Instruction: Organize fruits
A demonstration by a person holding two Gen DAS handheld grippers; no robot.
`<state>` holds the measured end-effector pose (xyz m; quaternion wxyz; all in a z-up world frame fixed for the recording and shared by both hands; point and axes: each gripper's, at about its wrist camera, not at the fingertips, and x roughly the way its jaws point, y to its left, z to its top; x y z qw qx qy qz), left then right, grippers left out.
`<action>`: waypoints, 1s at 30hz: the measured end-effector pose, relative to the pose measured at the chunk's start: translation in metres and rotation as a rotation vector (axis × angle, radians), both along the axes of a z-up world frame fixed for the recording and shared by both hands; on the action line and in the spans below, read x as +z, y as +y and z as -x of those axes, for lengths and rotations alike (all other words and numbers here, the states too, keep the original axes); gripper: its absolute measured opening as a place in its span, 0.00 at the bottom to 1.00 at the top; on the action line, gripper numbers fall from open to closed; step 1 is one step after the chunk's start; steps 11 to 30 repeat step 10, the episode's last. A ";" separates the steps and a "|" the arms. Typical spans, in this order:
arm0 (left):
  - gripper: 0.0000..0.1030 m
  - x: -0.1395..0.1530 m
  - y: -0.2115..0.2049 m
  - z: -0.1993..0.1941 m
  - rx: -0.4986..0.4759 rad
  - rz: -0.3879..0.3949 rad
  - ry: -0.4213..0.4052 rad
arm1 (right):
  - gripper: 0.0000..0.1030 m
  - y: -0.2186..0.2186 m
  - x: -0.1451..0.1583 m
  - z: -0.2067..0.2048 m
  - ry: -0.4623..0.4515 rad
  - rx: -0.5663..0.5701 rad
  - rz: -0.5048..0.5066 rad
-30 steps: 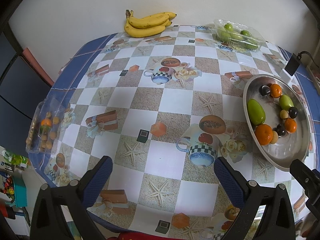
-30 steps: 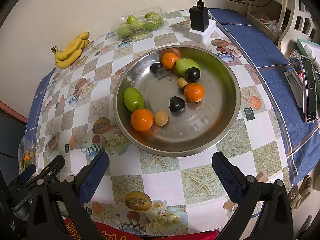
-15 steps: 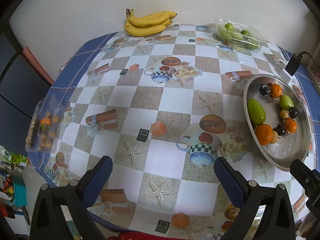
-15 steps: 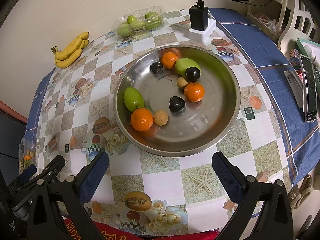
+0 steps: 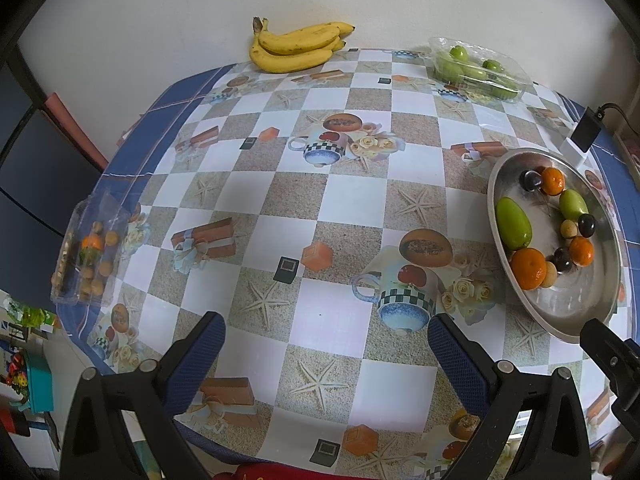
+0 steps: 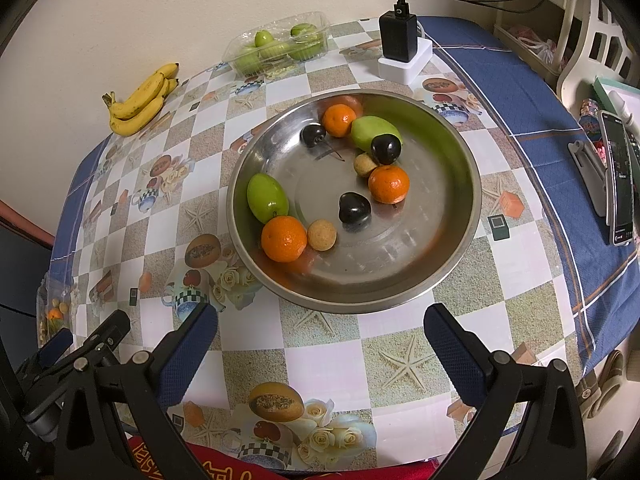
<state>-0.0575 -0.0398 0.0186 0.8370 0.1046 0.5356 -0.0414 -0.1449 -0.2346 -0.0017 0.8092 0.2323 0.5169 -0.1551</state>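
A steel bowl (image 6: 452,248) (image 5: 576,308) holds oranges (image 6: 284,239), green mangoes (image 6: 267,197), dark plums (image 6: 353,208) and small tan fruits (image 6: 321,234). A banana bunch (image 5: 298,46) (image 6: 140,100) lies at the table's far edge by the wall. A clear tray of green fruits (image 5: 478,68) (image 6: 278,46) stands at the far side. A clear box of small orange and tan fruits (image 5: 90,256) sits at the left edge. My left gripper (image 5: 326,344) is open and empty above the near table. My right gripper (image 6: 320,334) is open and empty just before the bowl.
A black charger on a white block (image 6: 402,50) stands behind the bowl, with a cable. A phone on a stand (image 6: 618,180) is at the right on the blue cloth. The wall runs along the table's far edge. The patterned tablecloth (image 5: 280,200) covers the table.
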 end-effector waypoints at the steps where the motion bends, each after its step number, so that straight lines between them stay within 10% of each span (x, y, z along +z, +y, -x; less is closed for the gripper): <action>1: 1.00 0.000 0.000 0.000 0.000 0.000 0.000 | 1.00 0.000 0.000 0.000 0.000 0.000 0.000; 30: 0.99 0.001 0.001 0.000 0.006 0.001 -0.006 | 1.00 0.000 0.000 0.000 0.000 0.001 0.000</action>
